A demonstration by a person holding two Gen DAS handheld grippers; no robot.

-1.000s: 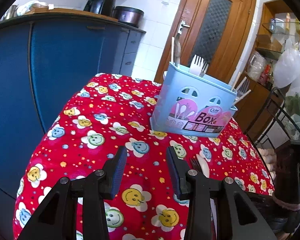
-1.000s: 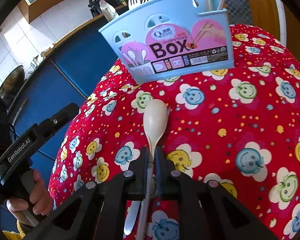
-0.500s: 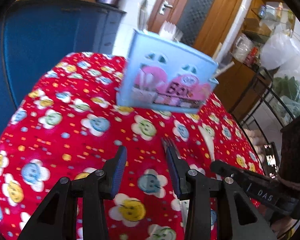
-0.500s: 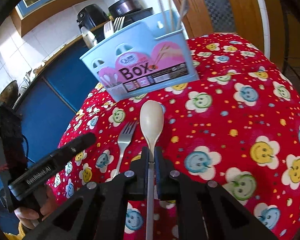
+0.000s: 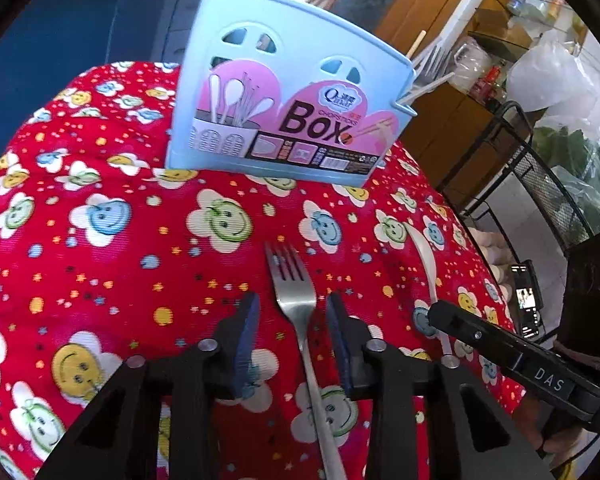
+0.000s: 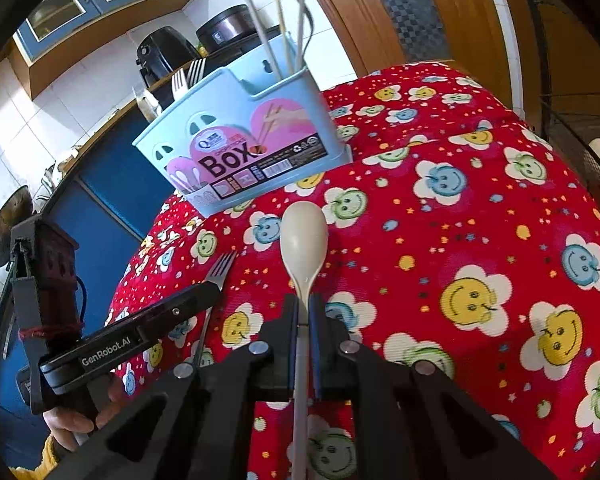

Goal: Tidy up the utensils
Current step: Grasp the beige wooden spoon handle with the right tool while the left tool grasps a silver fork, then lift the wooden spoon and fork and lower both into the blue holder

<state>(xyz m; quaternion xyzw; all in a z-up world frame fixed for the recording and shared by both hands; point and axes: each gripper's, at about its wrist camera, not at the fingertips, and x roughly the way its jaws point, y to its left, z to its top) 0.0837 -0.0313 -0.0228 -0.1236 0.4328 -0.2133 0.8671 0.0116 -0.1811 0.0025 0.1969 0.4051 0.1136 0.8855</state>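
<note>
Your right gripper [image 6: 304, 312] is squeezed tight on the thin handle of the cream spoon [image 6: 304, 240], whose round end points at the blue utensil box [image 6: 240, 148] standing on the red smiley tablecloth [image 6: 480, 240]. Your left gripper [image 5: 292, 320] is wide open, with a finger on each side of the metal fork [image 5: 296, 292]. The fork lies flat on the cloth near the box.

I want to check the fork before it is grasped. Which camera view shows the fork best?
The left wrist view. There the fork lies on the red tablecloth between the open fingers of the left gripper, tines and handle visible. In the right wrist view only its tines and some handle show beside that gripper.
</note>
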